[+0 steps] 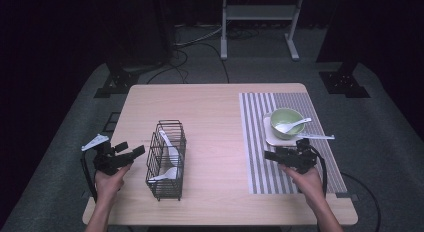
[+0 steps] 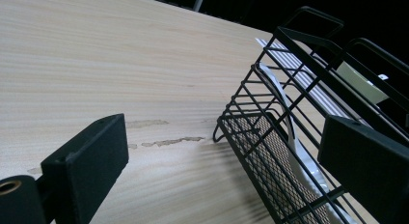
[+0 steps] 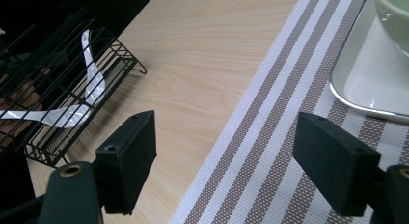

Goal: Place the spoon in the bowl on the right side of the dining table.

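Dark room, grey carpet, a white frame stand [image 1: 260, 22] at the back and cables on the floor. Light wood table [image 1: 210, 107] in the middle. Black wire basket [image 1: 166, 159] left of centre holds two white spoons [image 1: 170, 148], one leaning upright, one lying low across the mesh bottom. Striped placemat [image 1: 260, 157] covers the table's right part; on it a white tray [image 1: 274, 138] carrying a green bowl [image 1: 287, 123] with a white spoon [image 1: 292, 125] resting in it, handle out to the right. Left gripper [image 1: 131, 152] is held above the table just left of the basket, jaws spread wide, nothing between them; its view looks at the basket's near corner. Right gripper [image 1: 272, 155] hangs over the placemat just in front of the tray, jaws spread wide, empty. No brand, label or readable writing anywhere.
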Motion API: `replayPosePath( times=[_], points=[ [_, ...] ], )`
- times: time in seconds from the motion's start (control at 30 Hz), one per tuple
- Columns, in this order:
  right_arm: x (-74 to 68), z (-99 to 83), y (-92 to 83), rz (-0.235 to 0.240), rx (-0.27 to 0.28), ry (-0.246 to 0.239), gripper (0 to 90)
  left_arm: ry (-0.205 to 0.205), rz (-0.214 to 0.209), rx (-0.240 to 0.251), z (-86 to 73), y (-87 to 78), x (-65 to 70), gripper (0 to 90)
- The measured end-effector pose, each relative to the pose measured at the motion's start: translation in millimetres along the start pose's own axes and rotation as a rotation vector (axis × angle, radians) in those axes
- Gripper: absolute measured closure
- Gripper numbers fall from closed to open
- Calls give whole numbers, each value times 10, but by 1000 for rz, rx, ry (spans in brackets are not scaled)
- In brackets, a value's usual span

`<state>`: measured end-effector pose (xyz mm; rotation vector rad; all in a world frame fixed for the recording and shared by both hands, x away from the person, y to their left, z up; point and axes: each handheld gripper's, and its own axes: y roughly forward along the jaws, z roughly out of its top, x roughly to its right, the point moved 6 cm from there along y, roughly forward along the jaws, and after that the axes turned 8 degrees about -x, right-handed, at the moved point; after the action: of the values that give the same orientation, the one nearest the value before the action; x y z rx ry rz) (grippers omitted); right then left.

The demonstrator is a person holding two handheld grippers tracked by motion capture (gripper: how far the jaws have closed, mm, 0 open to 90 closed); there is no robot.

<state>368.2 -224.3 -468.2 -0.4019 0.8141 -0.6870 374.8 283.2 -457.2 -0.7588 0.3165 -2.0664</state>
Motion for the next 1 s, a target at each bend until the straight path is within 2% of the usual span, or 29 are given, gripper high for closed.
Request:
replayPosePath(
  times=[0.63, 1.0],
  points=[
    [-171, -176, 127, 14, -41, -49, 214, 4, -6, -3, -3, 12, 26, 27],
    [-189, -261, 226, 11, -61, -62, 206, 7, -11, -7, -10, 21, 33, 27]
  ],
)
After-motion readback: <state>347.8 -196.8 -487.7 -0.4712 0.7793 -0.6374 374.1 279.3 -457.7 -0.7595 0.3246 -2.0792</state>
